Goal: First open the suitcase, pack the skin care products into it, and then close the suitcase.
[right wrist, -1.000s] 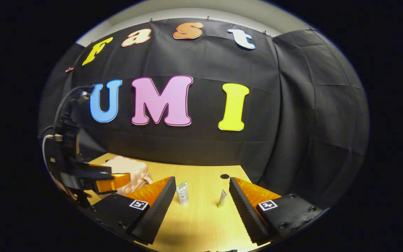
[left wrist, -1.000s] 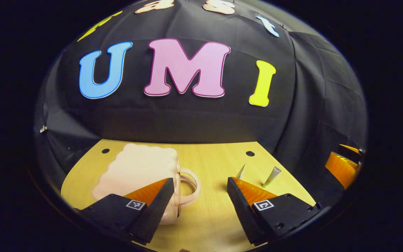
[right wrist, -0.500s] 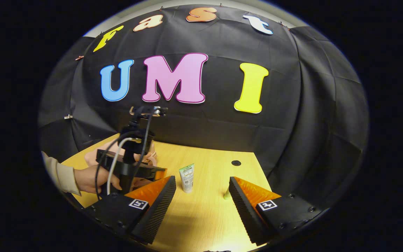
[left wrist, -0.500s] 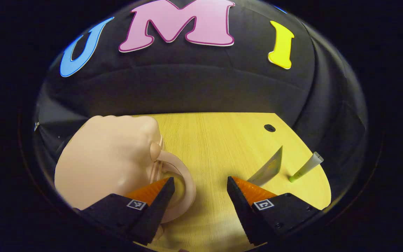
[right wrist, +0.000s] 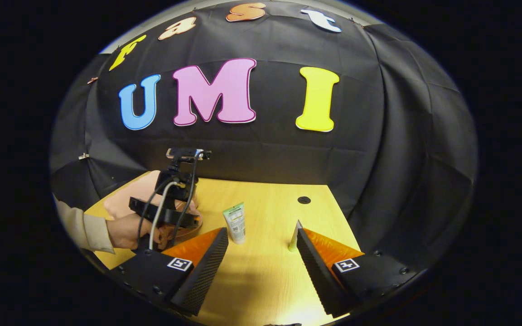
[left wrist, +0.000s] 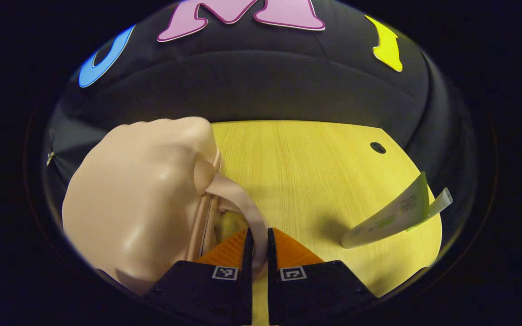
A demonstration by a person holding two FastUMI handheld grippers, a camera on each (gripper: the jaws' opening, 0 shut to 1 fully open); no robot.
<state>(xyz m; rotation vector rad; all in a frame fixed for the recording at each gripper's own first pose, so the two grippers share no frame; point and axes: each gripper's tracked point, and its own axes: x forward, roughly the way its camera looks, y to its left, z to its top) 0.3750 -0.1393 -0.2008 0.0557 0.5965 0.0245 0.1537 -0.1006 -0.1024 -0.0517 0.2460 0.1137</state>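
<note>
The left gripper (left wrist: 257, 246) clamps the suitcase (left wrist: 138, 199) handle (left wrist: 243, 210) near the desk's (left wrist: 315, 163) left edge; the right gripper (right wrist: 261, 253) hovers open.

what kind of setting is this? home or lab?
Likely a staged recording booth, not a home: black cloth wall, a bare wooden table, and props set out, a small suitcase and skincare tubes.

A pale yellow wood-grain worktop (right wrist: 261, 280) is seen, pierced by a small round black hole (right wrist: 304, 199) near its far edge.
</note>
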